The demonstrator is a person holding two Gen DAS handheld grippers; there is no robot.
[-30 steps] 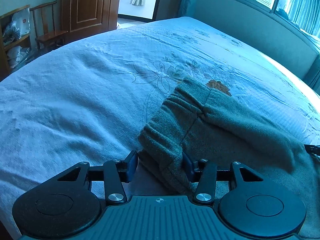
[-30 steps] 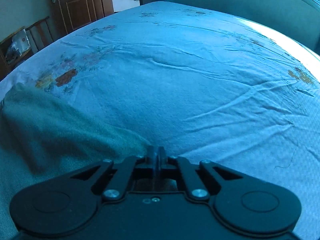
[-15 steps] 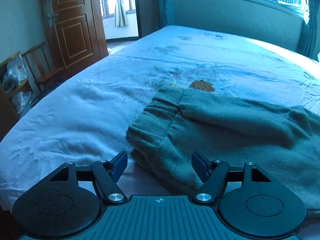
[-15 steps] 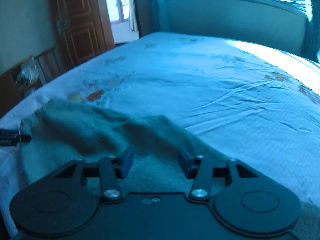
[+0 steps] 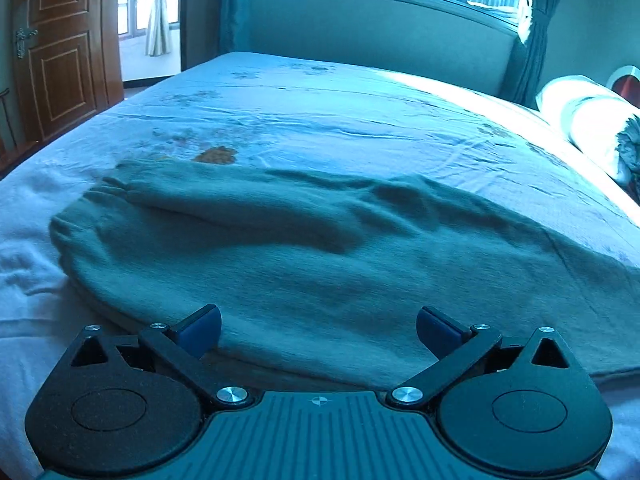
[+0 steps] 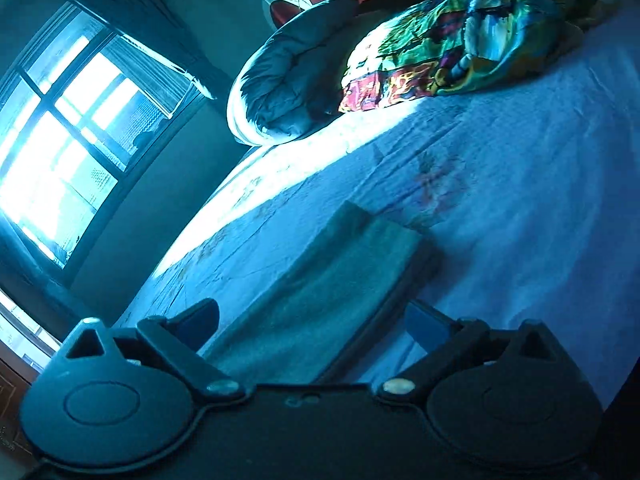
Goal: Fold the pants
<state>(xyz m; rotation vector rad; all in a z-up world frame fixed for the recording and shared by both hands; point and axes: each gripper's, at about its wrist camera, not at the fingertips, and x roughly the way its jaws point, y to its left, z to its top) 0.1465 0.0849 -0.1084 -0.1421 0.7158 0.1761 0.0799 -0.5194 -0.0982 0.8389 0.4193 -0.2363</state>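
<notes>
The green pants (image 5: 304, 256) lie flat on the bed (image 5: 320, 120). Above the pants, the left gripper (image 5: 319, 330) and right gripper (image 6: 312, 322) have just been opening; both are wide apart and hold nothing.

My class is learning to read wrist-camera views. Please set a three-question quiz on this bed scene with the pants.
1. True or false: the left gripper is clamped on the pants.
2. Multiple choice: on what do the pants lie? A) a wooden chair B) the bed sheet C) the floor
3. Fill in: in the right wrist view, beside the grey pillow at the head of the bed lies a ______ patterned bundle.

Key
1. False: its jaws stand wide open, having just been opening, with the cloth lying loose below them.
2. B
3. Multicoloured.
</notes>
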